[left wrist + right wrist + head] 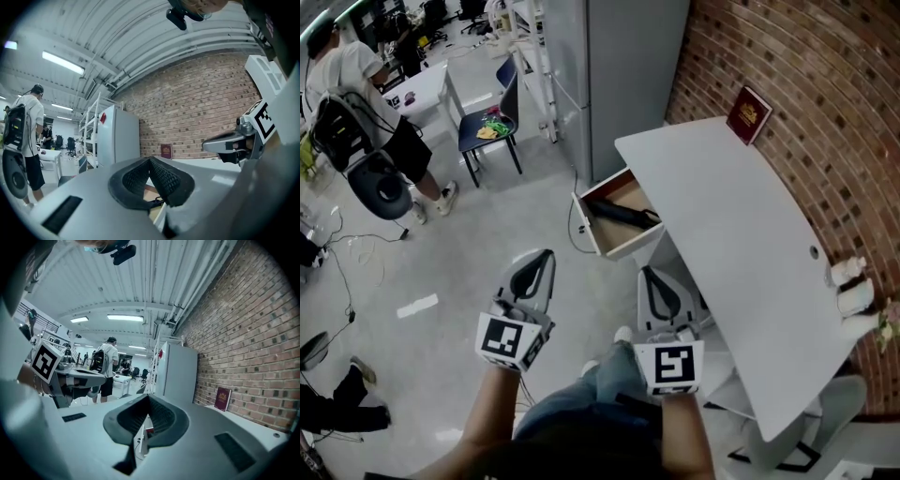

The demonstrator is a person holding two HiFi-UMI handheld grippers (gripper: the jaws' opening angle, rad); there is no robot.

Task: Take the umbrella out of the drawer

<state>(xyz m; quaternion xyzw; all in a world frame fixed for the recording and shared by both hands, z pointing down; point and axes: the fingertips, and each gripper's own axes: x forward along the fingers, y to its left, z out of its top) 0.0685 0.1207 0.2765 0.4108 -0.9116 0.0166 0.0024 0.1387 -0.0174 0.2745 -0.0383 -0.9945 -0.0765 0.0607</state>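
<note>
Both claws are empty and closed. The left claw (pixel 544 255) shows its ribbed pads (pixel 165 180) meeting at the tip in its own view, with nothing between them. The right claw (pixel 649 272) reads the same: pads together at the tip, nothing pinched.

The umbrella (pixel 621 214) lies ahead of both claws, roughly between the lines they point along. It is to the right of the left claw's line and to the left of the right claw's. It rests flat on the floor of the open drawer (pixel 590 234), slanting across it. The drawer juts from under the white desk (pixel 741 244), which runs along the right claw's right side. Neither claw touches the drawer or the umbrella; both hang short of it.

How it should handle, in our judgement:
- It is a folded compact umbrella, black, and likely light enough for one claw.
- It has a stiff core under soft, gathered fabric, so the pads will sink in a little before they bite.
- The fabric may slide, so a firm squeeze is wanted.
- We cannot tell which end carries the handle.

The best hold, we think, is across the narrow body near mid-length, so it lifts level and clears the drawer walls. The claw we choose must open first.
</note>
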